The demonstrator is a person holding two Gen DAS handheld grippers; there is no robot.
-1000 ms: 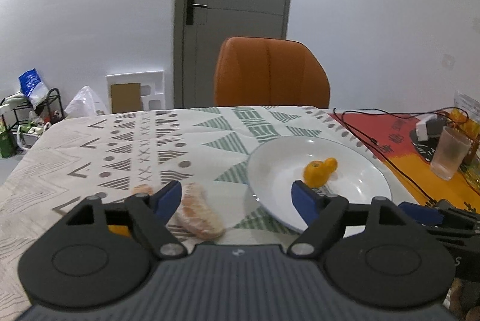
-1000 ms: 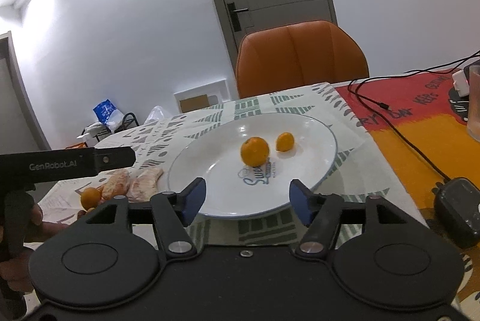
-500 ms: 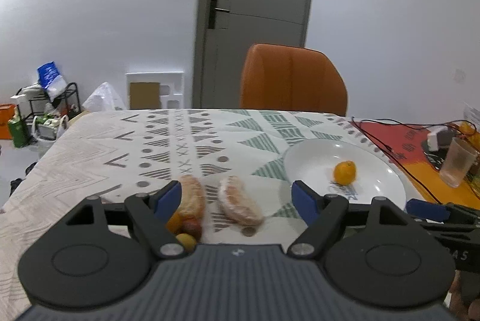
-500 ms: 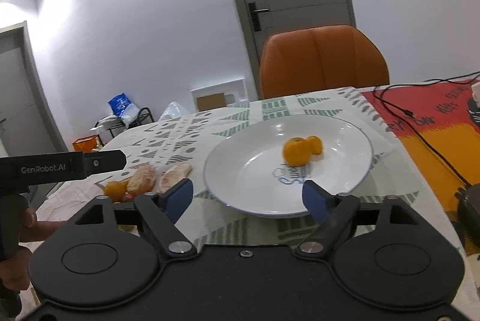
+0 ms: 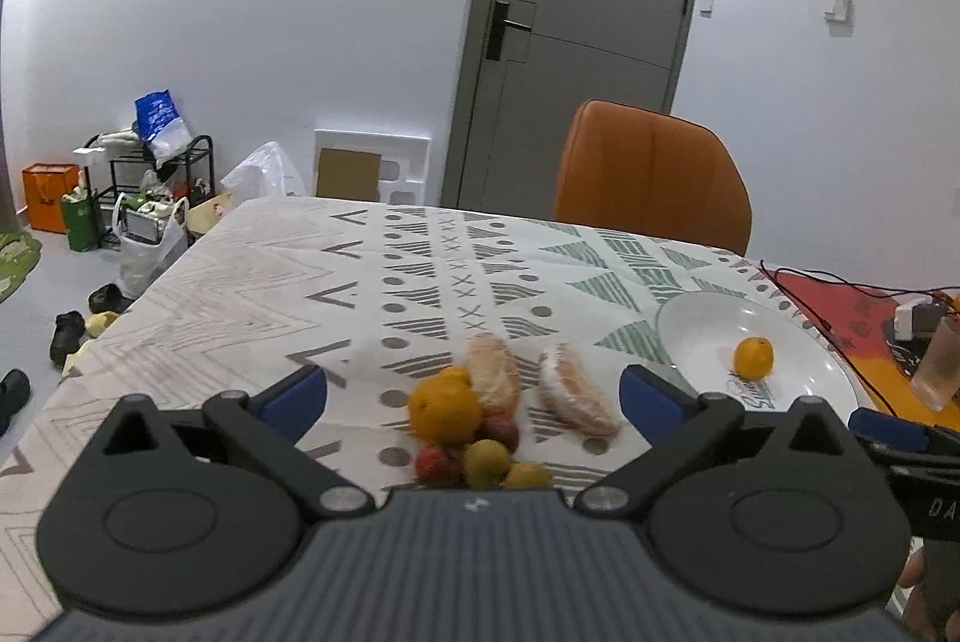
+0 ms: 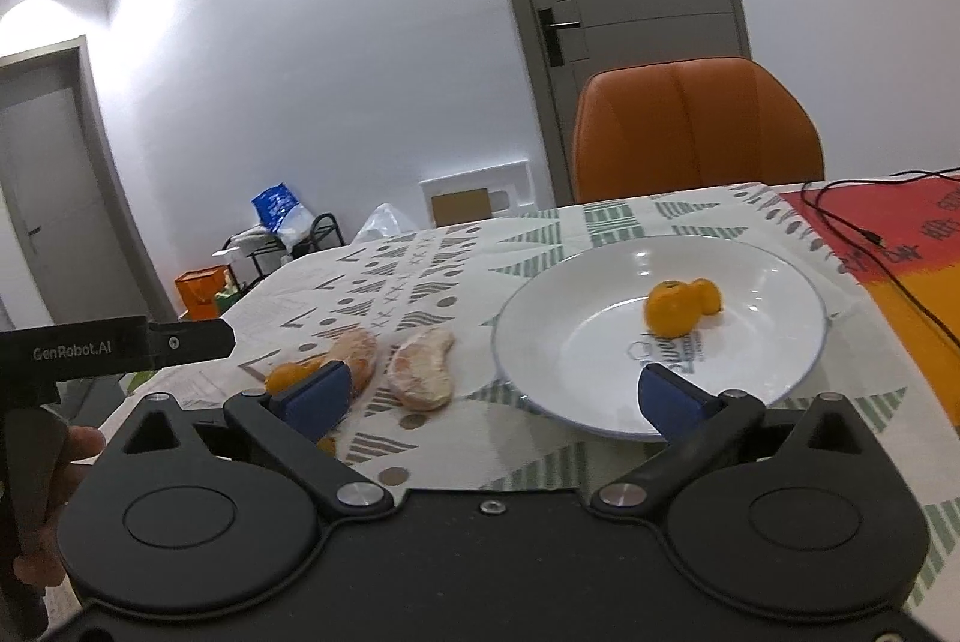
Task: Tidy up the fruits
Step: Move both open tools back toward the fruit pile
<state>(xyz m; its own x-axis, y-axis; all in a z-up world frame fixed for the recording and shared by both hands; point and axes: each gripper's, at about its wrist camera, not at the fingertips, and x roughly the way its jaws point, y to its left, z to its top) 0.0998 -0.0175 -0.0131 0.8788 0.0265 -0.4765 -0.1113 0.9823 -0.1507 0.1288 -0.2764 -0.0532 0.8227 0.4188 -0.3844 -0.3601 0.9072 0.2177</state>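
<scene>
A white plate [image 6: 774, 360] [image 5: 690, 336] holds two oranges [image 6: 672, 309] [image 5: 753, 357]. Left of it on the patterned cloth lie two peeled citrus pieces [image 5: 576, 399] [image 6: 423, 369], an orange [image 5: 444, 408] and several small red and yellow fruits [image 5: 480, 459]. My left gripper [image 5: 474, 396] hangs open just above and behind this pile, nothing between its fingers. My right gripper [image 6: 492, 396] is open too, its left pad in front of the pile and its right pad over the plate's near rim. The left gripper's body [image 6: 114, 345] and a hand [image 6: 66, 462] show at the right wrist view's left edge.
An orange chair [image 5: 651, 177] stands at the table's far side. A red mat [image 6: 906, 246] with black cables [image 6: 864, 237] lies right of the plate, with a plastic cup [image 5: 939, 366] and a white charger [image 5: 909, 315]. Bags and a rack [image 5: 144, 198] sit on the floor left.
Both grippers have pulled back and swung left. The fruit pile has come into full view in front of the left gripper, and the plate has slid to the right in both views.
</scene>
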